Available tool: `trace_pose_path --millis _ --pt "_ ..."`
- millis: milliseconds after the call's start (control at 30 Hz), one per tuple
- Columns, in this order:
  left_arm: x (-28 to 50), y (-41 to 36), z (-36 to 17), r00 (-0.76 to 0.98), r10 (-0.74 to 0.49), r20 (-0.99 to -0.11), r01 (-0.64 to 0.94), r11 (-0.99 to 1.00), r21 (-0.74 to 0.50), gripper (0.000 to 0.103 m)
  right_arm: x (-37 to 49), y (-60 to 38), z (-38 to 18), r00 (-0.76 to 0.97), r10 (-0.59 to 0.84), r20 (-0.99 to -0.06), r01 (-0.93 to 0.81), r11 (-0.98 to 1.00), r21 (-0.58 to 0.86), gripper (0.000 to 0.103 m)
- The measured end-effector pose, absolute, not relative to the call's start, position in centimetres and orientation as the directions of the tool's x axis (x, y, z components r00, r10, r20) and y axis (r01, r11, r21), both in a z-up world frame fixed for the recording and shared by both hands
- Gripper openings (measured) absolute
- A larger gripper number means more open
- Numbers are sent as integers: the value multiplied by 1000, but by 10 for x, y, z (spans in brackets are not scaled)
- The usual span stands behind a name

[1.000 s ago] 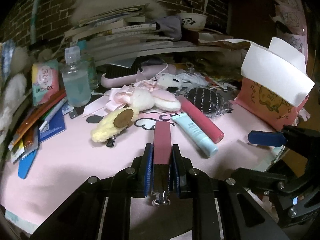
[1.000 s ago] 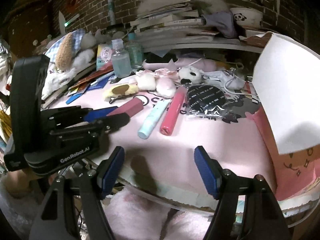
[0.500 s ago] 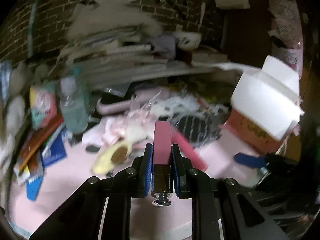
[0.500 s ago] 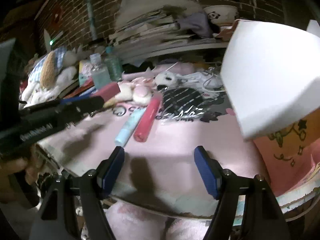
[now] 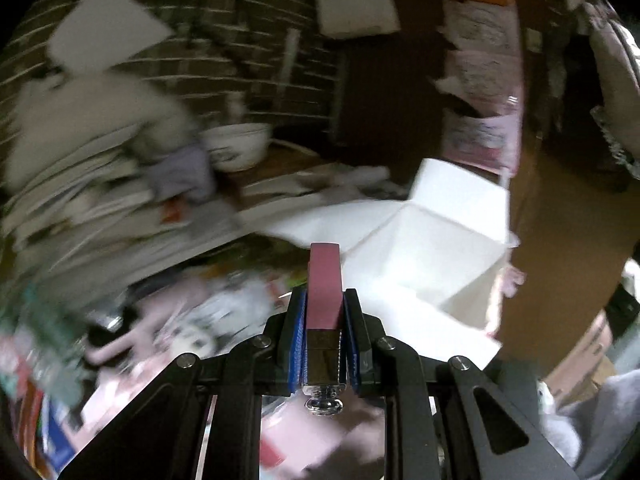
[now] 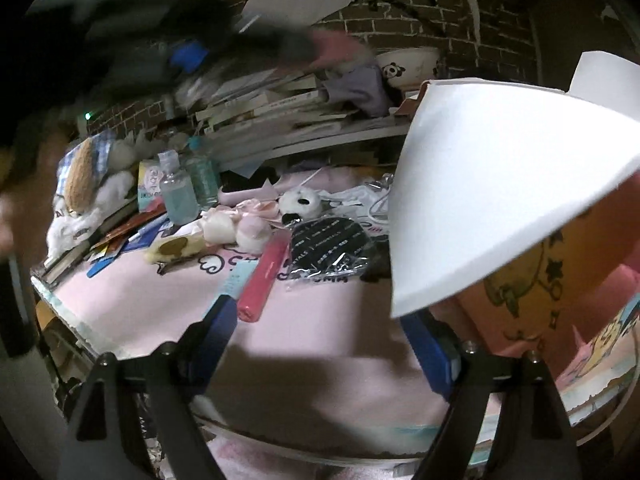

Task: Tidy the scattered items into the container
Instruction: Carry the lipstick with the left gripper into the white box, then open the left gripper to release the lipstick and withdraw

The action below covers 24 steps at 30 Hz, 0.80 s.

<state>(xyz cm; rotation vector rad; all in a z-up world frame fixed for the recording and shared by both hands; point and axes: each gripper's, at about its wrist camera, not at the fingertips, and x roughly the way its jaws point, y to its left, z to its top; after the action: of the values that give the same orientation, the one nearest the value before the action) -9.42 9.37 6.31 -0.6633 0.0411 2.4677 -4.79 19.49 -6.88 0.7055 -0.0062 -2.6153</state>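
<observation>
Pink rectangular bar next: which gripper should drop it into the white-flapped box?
Left. The left gripper is shut on the pink rectangular bar, aimed toward the white-flapped box. The right gripper hangs open and empty.

Home bedroom desk: brick wall (image 6: 404,20), stacked books (image 6: 272,108), plush toys (image 6: 300,202).

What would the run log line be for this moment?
left gripper: shut on pink bar | heading: white-flapped box | right gripper: open, empty, over pink mat
</observation>
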Motion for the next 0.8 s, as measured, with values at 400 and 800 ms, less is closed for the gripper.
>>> trace_pose_path --millis 400,800 --pt "-139 206 73 -443 605 -661 -743 -661 -108 13 -49 204 -75 -757 -444 -479 421 -893 162 84" --pt "-162 235 49 -371 500 -783 -734 -674 -83 13 -51 209 -83 -718 -500 -484 439 -865 242 90"
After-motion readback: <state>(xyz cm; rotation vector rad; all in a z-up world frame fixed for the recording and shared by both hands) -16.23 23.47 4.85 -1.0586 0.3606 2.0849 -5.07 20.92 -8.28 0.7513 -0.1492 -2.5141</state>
